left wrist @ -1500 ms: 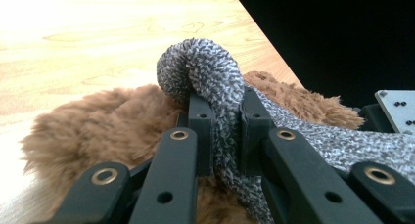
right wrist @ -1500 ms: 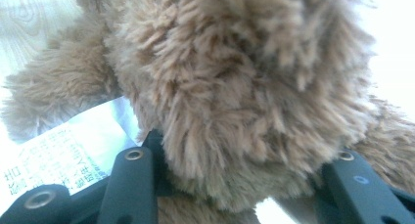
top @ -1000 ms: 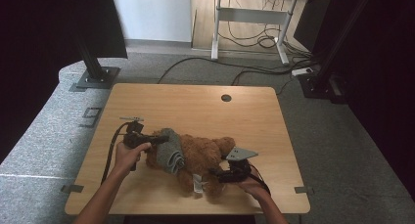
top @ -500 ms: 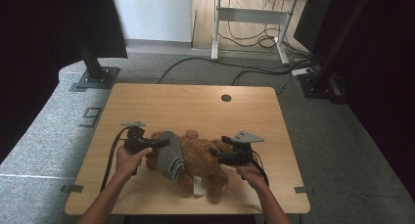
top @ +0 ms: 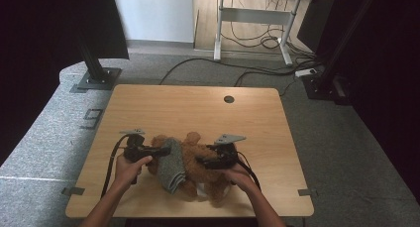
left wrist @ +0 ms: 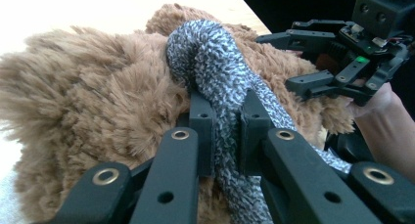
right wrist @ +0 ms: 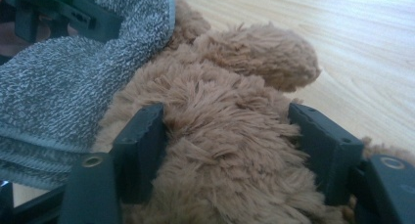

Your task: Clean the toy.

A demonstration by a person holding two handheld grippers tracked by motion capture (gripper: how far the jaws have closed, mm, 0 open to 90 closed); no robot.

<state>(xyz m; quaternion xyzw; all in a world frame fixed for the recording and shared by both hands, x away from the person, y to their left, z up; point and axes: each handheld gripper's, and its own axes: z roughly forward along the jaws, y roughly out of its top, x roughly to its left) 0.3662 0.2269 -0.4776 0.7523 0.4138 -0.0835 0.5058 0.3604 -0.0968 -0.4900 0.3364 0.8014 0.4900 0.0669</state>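
Left hand-held gripper (left wrist: 226, 131) pinches a soft grey knitted cloth (left wrist: 220, 72); right hand-held gripper (right wrist: 230, 150), jaws closing, apparently squeezes the fluffy brown plush bear's (right wrist: 235, 136) yielding body.

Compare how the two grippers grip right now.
The left gripper is shut on a fold of the grey cloth; the right gripper straddles the plush bear, its jaws wide and just closing. The left reaches from the bear's left, the right from its right. Both work on the same bear.
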